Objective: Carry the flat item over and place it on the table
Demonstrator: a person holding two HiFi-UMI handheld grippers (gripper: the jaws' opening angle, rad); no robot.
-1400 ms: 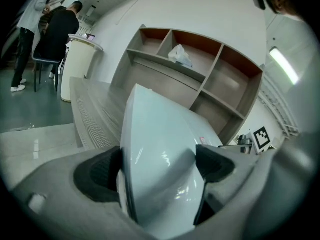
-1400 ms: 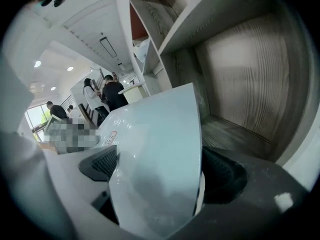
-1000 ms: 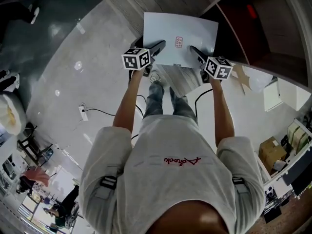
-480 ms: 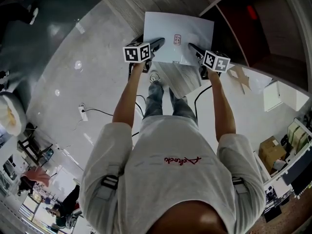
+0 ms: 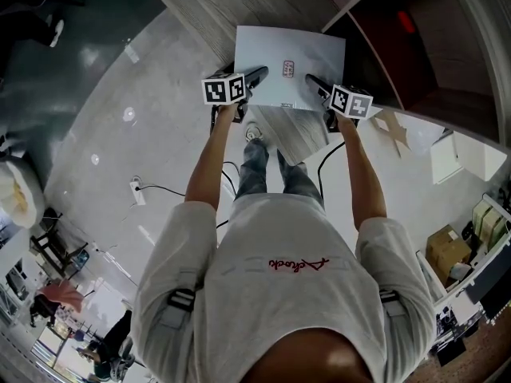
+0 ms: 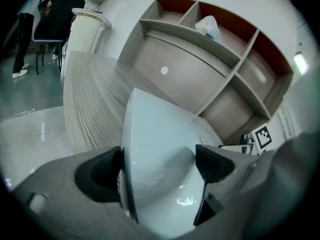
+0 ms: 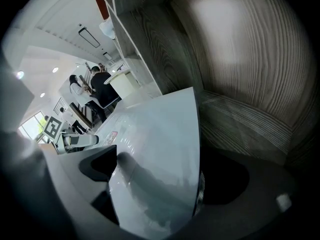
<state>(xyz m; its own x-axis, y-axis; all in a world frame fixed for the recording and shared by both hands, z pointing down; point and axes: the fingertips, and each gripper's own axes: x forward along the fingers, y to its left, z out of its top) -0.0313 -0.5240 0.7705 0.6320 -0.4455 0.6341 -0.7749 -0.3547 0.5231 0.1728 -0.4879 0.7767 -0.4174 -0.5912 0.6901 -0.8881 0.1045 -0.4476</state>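
Note:
A flat white sheet with a small red stamp is held level between both grippers, out over the near edge of a wood-grain table. My left gripper is shut on the sheet's left edge, and in the left gripper view the white sheet fills the space between the jaws. My right gripper is shut on the right edge; the sheet bends slightly where it is pinched. The left gripper shows in the right gripper view.
A shelf unit with red-backed compartments stands beyond the table, holding a white bag. Cables and a power strip lie on the glossy floor. Cardboard boxes sit at right. People sit at a far table.
Both grippers have carried the sheet slightly forward over the table's edge, with the right gripper drawn a little inward. Both grips are unchanged.

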